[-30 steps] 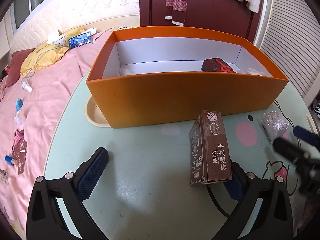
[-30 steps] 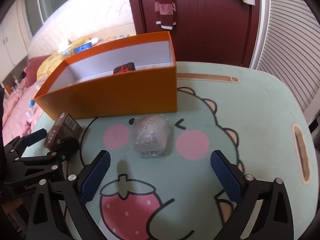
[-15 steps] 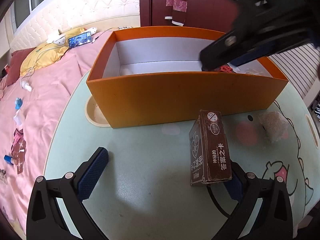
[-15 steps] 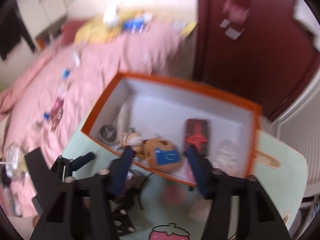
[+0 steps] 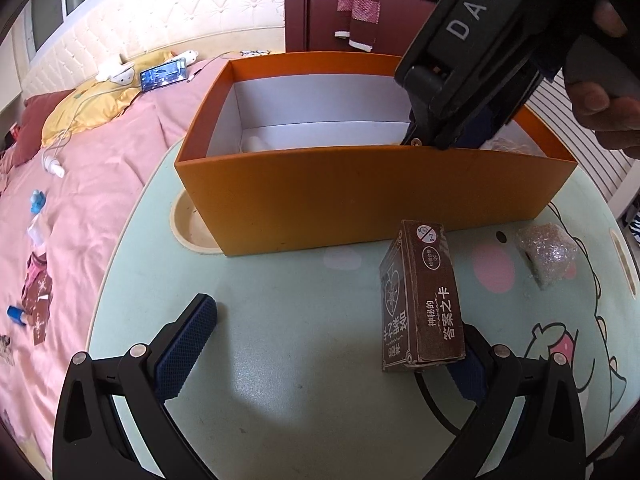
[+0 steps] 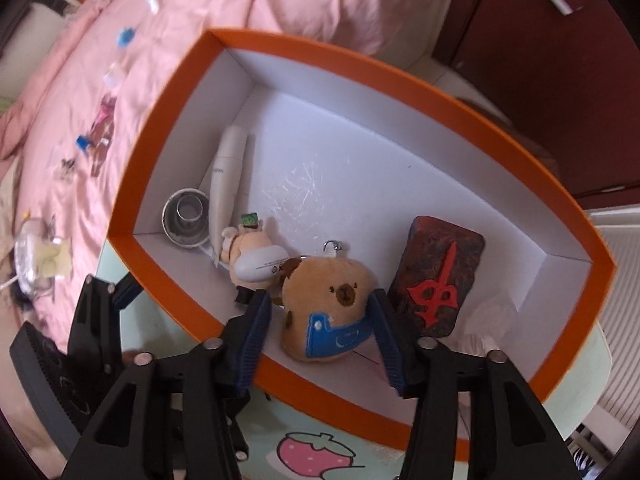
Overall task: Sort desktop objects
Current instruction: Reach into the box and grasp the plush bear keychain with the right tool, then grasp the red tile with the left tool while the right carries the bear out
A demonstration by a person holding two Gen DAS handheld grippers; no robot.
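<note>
An orange box [image 5: 360, 192] with a white inside stands on the pale green table [image 5: 304, 344]. My right gripper [image 6: 320, 312] reaches down into the box [image 6: 520, 152], its fingers on either side of a brown capybara plush [image 6: 328, 312]; whether they press on it is unclear. My left gripper [image 5: 332, 332] is open low over the table, and a brown card box [image 5: 424, 300] stands against its right finger. A plastic-wrapped lump [image 5: 548, 252] lies on the table to the right.
Inside the box lie a dark red mahjong-style block [image 6: 440, 276], a pig figure [image 6: 252, 256], a white tube [image 6: 228, 168] and a metal cup [image 6: 186, 220]. A pink bed [image 5: 80, 184] with small items borders the table's left.
My right gripper left the wrapped lump on the table, rose over the orange box and came down inside it around the capybara plush. My left gripper and the card box stayed put.
</note>
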